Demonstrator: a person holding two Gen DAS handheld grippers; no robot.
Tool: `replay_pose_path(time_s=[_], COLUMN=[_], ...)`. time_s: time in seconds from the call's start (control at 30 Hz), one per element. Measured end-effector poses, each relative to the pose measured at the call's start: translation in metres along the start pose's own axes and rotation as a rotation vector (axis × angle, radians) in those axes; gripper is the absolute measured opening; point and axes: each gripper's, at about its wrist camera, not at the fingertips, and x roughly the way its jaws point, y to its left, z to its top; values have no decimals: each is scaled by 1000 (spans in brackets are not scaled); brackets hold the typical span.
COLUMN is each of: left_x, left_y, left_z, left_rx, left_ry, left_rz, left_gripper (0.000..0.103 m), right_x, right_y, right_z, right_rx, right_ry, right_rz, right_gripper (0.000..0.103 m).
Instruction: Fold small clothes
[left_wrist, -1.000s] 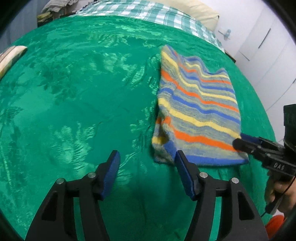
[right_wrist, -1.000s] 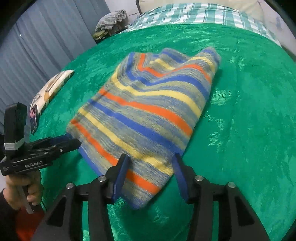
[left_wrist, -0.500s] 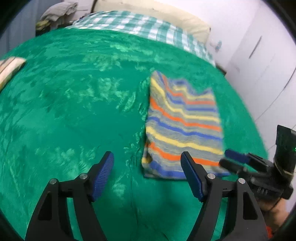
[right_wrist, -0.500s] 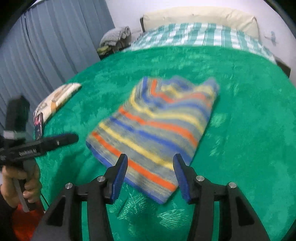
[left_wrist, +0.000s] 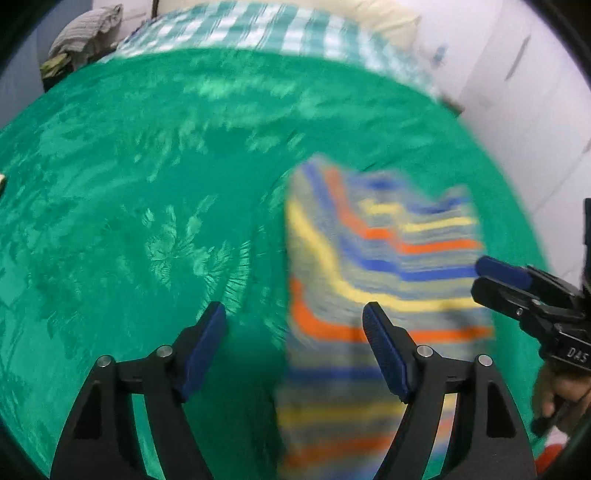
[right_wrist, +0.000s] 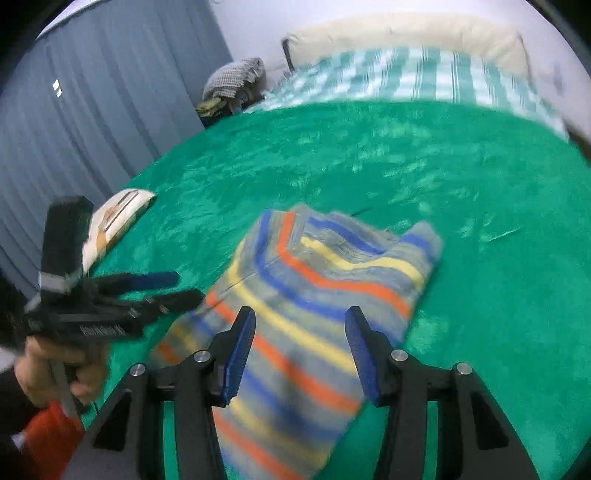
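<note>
One garment: striped knit (left_wrist: 373, 266), folded into a rough rectangle, lies flat on the green bedspread (left_wrist: 147, 184), centre-right of the left wrist view and centre of the right wrist view.
Change: since a second ago both tools have drawn back and risen; the knit now sits lower in both frames, partly under the fingers.
Left gripper (left_wrist: 293, 343): fingers spread, grasping nothing.
Right gripper (right_wrist: 299, 350): fingers released, empty, above the knit's near end.
Meaning: this fold appears finished and let go; another fold or smoothing probably remains.
Surroundings: checked sheet (right_wrist: 406, 74) at upper frame; curtain (right_wrist: 92, 110) upper left.
</note>
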Motion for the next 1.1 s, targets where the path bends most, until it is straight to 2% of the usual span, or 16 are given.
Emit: replay_pose_path(time_s=[0.03,0.1,0.17,0.23,0.33,0.4,0.47,0.53,0.57,0.67,0.73,0.77,0.9,1.0,1.1], left_x=[10,12,-2,-21,-39,-43,-41,-47,-52,-68,-75,-77,-85,-88,-77], left_y=[2,9,14,16,16,16,14,14,13,13,11,10,3,6,27], left_z=[1,-1,-7,-14,-29,-38,-45,-50,-51,-53,-52,-51,-48,-44,-33], left_rx=[0,-22,-29,-16,-4,1,9,9,12,33,40,42,63,78,31], left_ry=[19,13,-3,-33,-59,-64,-55,-51,-61,-98,-109,-111,-130,-145,-126], left_rz=[25,22,19,10,14,46,93,105,109,139,144,145,147,122,-42], left_gripper=[77,77,77,77,81,82,82,82,82,84,85,85,85,90,94], right_x=[19,48,45,25,-16,-27,-20,-1,3,-21,-37,-45,-57,-60,-66], right_y=[-9,-21,-14,0,28,42,52,50,48,49,52,52,51,43,20], right_z=[0,-7,-9,-10,-25,-41,-64,-87,-94,-99,-96,-95,-93,-93,-90], right_rx=[32,61,25,4,-46,-82,-109,-119,-102,-37,-16,-9,11,45,131], right_ry=[47,121,93,59,-11,-25,25,133,161,92,52,30,8,3,-24], right_rz=[-12,-21,-42,-61,-7,3,-9,-54,-72,-50,-50,-56,-71,-59,-28], right_gripper=[51,47,47,47,48,55,61,61,61,61,66,72,74,75,79])
